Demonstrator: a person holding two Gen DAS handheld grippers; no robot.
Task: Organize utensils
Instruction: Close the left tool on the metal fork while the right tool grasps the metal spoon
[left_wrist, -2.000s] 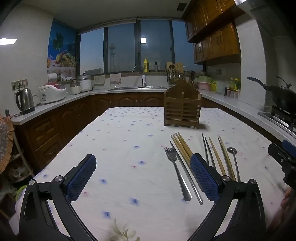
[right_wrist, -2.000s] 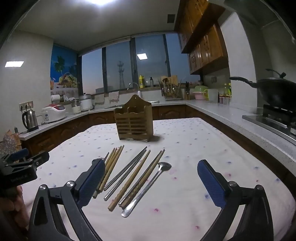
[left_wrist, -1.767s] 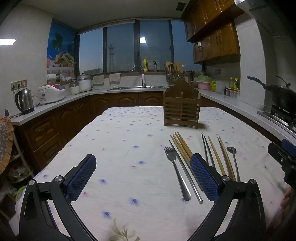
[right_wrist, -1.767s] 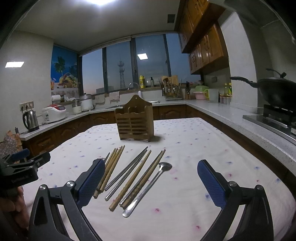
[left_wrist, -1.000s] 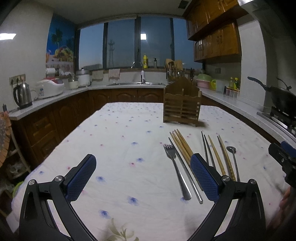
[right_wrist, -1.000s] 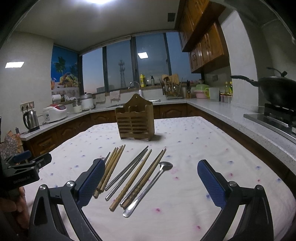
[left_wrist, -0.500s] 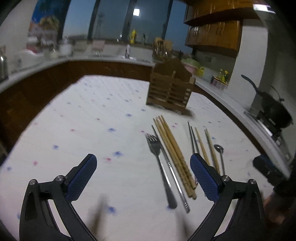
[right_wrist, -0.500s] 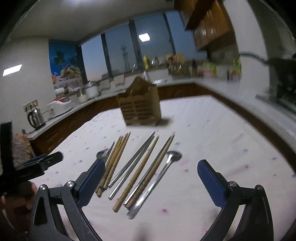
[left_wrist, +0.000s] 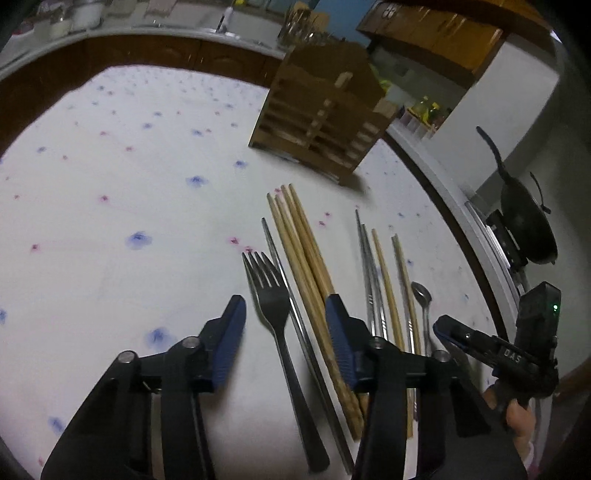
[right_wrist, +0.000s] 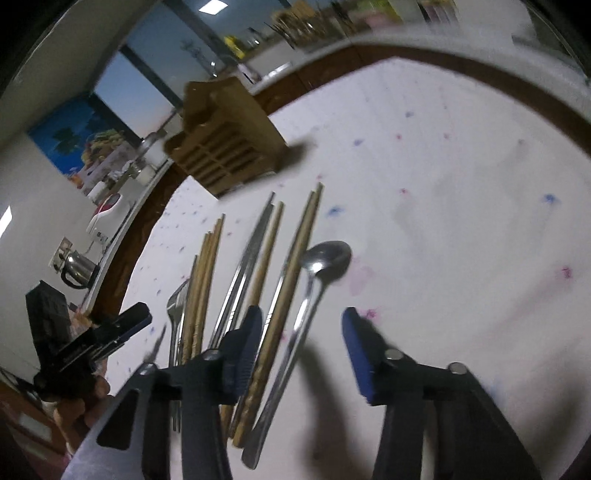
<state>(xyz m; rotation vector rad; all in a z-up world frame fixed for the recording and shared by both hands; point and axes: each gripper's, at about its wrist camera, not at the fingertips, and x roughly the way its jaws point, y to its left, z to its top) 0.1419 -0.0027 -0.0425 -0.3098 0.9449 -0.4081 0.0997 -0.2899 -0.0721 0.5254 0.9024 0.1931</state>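
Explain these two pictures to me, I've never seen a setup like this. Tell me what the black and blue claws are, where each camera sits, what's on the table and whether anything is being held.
There is no robot here. A person holds a hand-operated gripper in each hand, and a wide-angle camera on each looks forward along its jaws. One picture comes from the left gripper, the other from the right gripper. The blue pads are the jaw tips.

On the flowered tablecloth lie a fork, wooden chopsticks, metal chopsticks and a spoon, with a wooden utensil holder standing behind them.

Both sets of jaws are open and hold nothing. The left one is lined up over the fork, the right one over the spoon.
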